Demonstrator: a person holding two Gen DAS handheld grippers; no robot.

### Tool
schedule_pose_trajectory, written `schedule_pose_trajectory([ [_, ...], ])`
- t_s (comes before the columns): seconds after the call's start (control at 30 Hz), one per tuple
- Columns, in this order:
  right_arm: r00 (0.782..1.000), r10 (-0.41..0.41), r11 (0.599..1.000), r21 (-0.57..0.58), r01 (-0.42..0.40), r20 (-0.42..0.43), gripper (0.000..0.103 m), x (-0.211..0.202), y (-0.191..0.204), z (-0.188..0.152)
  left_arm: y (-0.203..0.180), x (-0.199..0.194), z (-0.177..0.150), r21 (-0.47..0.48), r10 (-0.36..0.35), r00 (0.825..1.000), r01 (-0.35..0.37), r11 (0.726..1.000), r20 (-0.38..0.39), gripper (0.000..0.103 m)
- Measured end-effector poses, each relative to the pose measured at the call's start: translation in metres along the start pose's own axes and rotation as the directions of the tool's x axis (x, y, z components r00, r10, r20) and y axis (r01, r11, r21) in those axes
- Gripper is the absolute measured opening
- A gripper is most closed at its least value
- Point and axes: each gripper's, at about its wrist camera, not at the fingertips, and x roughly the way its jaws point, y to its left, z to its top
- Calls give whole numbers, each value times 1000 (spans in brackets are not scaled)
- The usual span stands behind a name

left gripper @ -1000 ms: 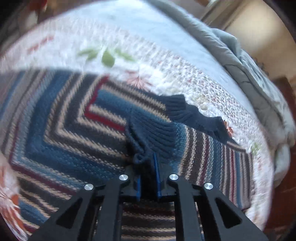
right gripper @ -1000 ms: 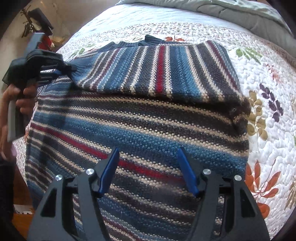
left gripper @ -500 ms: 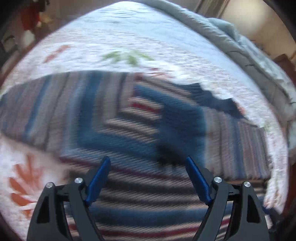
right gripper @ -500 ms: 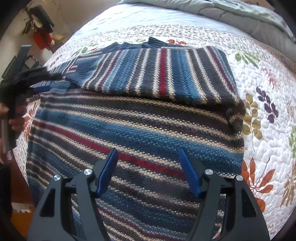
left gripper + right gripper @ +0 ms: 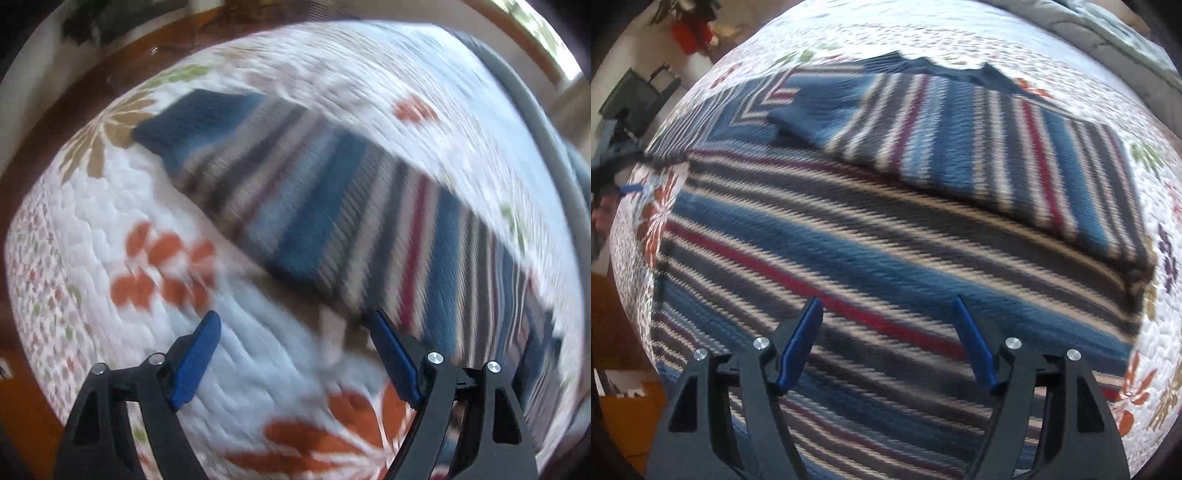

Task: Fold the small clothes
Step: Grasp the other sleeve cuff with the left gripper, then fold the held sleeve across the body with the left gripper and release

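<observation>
A second ago the left gripper (image 5: 293, 354) pinched the sweater's dark blue cuff over the striped body; now its jaws stand spread and empty, and it hangs over bare quilt (image 5: 258, 354) beside the sweater's edge.

Left wrist view, blurred: the striped sweater (image 5: 332, 206) lies flat on the bed, running from a dark blue cuff (image 5: 192, 118) near the quilt's left edge down towards the lower right. The gripper's right finger (image 5: 391, 354) sits just at the sweater's near border; whether it touches the knit I cannot tell. Orange leaf prints lie on the quilt below and to the left.

Right wrist view: the right gripper (image 5: 888, 341) hovers above the sweater's (image 5: 886, 258) body, jaws opening, with nothing between them but the knit below. A sleeve (image 5: 979, 147) lies folded across the upper body, its cuff towards the middle. At the quilt's (image 5: 1167, 206) left edge the left gripper (image 5: 617, 173) shows dimly, with part of a hand (image 5: 602, 218).
</observation>
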Motion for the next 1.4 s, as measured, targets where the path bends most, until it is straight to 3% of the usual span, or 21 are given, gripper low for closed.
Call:
schedule_pose_trajectory([
  [0.17,999,-23,999,-29,22,-23,75,8,8,0,28,10,43,-102,-40,997,46,994,61,83],
  [0.3,999,-38,999,-21,38,-24,76,10,4,-1,36,25,57,-136,-86,995,93,986,55,80],
  [0.37,999,-40,999,-19,40,-25,77,10,2,-3,33,24,54,-123,-74,995,82,989,68,64],
  [0.43,999,-42,999,-19,42,-28,77,12,-1,-5,32,21,51,-117,-70,995,78,990,65,40],
  [0.5,999,-41,999,-18,41,-33,77,13,-5,-9,34,18,50,-128,-95,993,103,986,72,24],
  [0.6,999,-33,999,-15,33,-30,77,14,-8,-12,31,5,45,-137,-125,984,141,980,125,15],
  [0.77,999,-27,1000,-15,27,-24,78,10,-13,-20,-6,-25,31,-28,-150,958,162,986,242,13],
  [0.9,1000,-23,1000,3,23,-20,79,5,-25,-28,-60,-51,4,157,-196,932,154,976,305,13],
  [1.0,1000,-15,1000,21,15,-17,79,2,-35,-33,-105,-63,-23,295,-269,919,182,938,287,13],
  [1.13,1000,-9,999,31,9,-14,79,-1,-44,-38,-162,-72,-63,457,-317,918,182,871,239,13],
  [1.23,1000,-4,999,44,5,-7,79,-7,-52,-42,-198,-72,-97,553,-354,916,198,810,191,13],
  [1.4,1000,4,997,72,-4,0,79,-13,-63,-48,-240,-64,-150,650,-420,906,292,702,47,13],
])
